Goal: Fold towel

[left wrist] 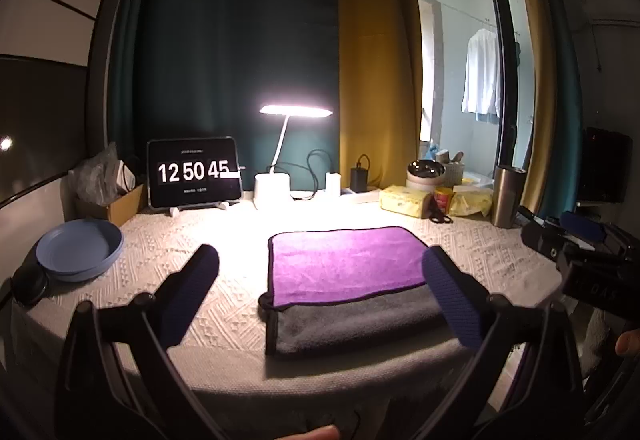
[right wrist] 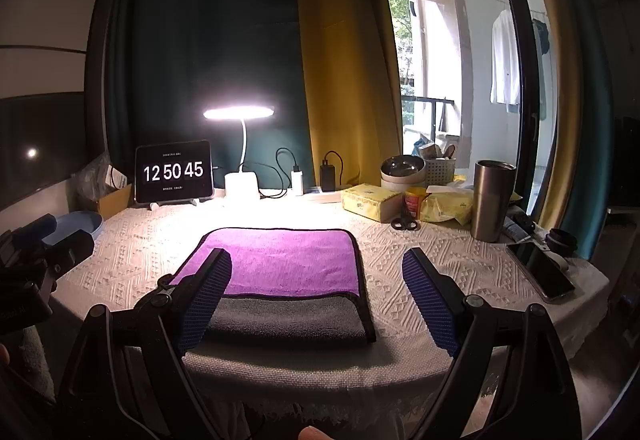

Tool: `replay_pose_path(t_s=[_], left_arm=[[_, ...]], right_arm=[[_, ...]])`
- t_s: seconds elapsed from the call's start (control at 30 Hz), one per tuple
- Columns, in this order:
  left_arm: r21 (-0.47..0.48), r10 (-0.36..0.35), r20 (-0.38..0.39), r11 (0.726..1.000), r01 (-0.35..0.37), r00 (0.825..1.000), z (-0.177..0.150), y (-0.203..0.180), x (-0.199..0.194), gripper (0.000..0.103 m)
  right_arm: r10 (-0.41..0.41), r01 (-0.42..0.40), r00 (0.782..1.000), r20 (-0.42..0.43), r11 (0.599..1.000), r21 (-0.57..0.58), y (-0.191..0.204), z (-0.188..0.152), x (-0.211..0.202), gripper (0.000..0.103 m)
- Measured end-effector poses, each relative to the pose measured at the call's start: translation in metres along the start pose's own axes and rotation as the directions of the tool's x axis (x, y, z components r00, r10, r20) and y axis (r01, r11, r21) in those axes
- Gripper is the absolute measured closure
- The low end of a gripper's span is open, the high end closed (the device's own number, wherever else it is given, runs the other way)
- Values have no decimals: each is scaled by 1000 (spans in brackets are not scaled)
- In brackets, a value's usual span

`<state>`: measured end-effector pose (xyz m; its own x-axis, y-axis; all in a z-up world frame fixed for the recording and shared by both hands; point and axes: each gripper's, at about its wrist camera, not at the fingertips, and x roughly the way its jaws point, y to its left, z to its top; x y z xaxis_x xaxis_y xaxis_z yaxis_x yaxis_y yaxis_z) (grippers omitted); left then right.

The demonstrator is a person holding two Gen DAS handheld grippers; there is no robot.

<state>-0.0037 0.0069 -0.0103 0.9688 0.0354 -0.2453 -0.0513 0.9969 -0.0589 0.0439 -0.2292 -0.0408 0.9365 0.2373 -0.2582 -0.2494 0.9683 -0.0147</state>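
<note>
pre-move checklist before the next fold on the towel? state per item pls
1. Left gripper open, nothing held: ok.
2. Right gripper open, nothing held: ok.
3. Towel lies flat on the tablecloth, purple layer folded over grey: ok.
4. Edges aligned: not ok; a grey strip shows along the near edge beyond the purple layer.
5. Space around the towel: ok; scissors, phone and blue plate lie apart from it.
6. Towel caught over the table's near edge: cannot tell.
</note>
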Motion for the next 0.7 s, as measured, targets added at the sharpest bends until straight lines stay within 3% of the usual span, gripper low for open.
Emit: replay_pose_path(t_s=[0.7], left_arm=[[9, 1, -18, 1000, -1, 1000, 3, -3, 13, 1]], right_arm=[[10, -10, 1000, -23, 1000, 14, -5, -2, 14, 13]])
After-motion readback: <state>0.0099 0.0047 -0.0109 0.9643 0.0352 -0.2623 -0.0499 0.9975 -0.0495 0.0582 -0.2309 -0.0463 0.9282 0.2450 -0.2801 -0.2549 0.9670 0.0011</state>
